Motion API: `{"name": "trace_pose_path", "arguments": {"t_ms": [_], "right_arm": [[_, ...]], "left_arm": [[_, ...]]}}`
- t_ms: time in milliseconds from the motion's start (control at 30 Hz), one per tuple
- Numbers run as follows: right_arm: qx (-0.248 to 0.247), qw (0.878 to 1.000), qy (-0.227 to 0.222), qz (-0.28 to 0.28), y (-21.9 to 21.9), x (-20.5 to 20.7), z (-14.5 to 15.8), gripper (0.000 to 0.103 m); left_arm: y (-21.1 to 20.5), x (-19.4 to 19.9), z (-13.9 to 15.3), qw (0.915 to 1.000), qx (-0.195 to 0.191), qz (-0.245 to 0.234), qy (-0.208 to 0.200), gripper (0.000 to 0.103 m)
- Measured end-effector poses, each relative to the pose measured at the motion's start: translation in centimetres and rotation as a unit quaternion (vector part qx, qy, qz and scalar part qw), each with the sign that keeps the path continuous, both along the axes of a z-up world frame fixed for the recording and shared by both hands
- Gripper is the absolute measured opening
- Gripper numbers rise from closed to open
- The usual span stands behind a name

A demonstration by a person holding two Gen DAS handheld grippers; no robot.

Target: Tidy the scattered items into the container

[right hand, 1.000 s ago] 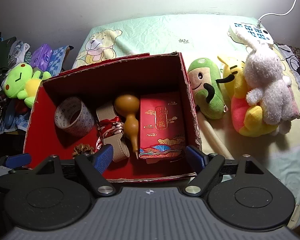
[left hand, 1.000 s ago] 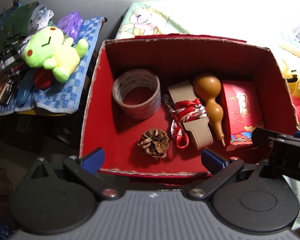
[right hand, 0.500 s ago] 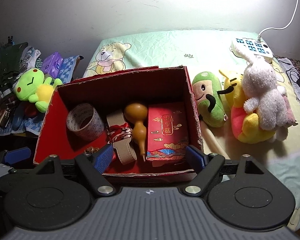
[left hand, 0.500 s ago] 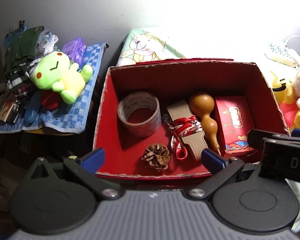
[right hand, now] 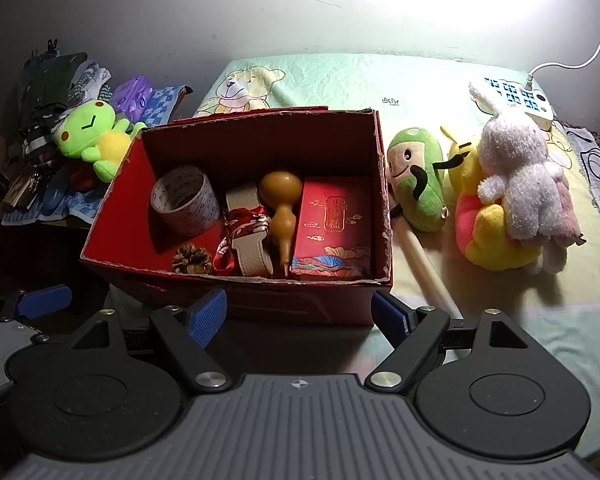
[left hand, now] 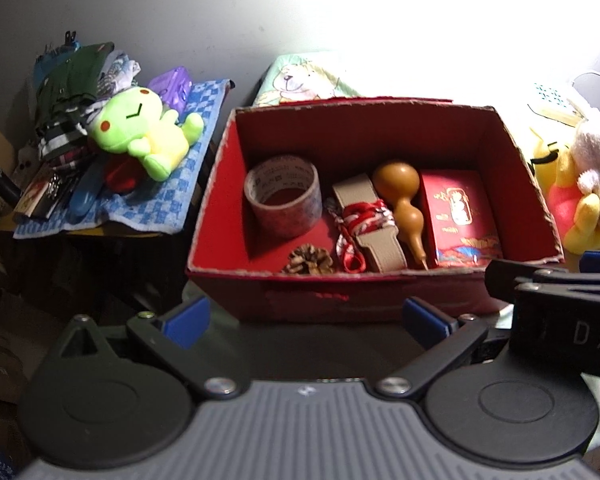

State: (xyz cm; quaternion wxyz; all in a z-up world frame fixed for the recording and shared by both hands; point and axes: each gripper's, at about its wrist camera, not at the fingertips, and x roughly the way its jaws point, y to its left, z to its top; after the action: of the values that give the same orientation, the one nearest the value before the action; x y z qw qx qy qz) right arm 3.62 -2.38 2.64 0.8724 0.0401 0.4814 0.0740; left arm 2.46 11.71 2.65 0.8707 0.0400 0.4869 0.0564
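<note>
Sitting packed in red box (right hand: 236,292): tape roll (right hand: 186,200), gourd (right hand: 281,216), pinecone (right hand: 192,259); both hand-held grippers (left hand: 304,320) (right hand: 298,314) hanging released, empty; plush toys (right hand: 512,200) lying outside.

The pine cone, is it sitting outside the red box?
No, the pine cone lies inside the red box, on its floor near the front wall, below the tape roll.

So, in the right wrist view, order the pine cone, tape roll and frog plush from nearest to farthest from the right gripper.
1. Pine cone: front of the red box, just beyond the right gripper.
2. Tape roll: deeper, box's left side.
3. Frog plush: outside, far left.
</note>
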Motion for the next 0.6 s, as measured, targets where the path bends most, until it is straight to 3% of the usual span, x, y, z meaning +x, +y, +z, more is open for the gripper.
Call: {"name": "trace_pose_path", "arguments": {"t_ms": [600], "right_arm": [[0.026, 0.999, 0.016, 0.031, 0.0, -0.6, 0.0, 0.082]], "left_arm": [[-0.9, -2.2, 0.3, 0.9998, 0.007, 0.013, -0.015, 0.102]]}}
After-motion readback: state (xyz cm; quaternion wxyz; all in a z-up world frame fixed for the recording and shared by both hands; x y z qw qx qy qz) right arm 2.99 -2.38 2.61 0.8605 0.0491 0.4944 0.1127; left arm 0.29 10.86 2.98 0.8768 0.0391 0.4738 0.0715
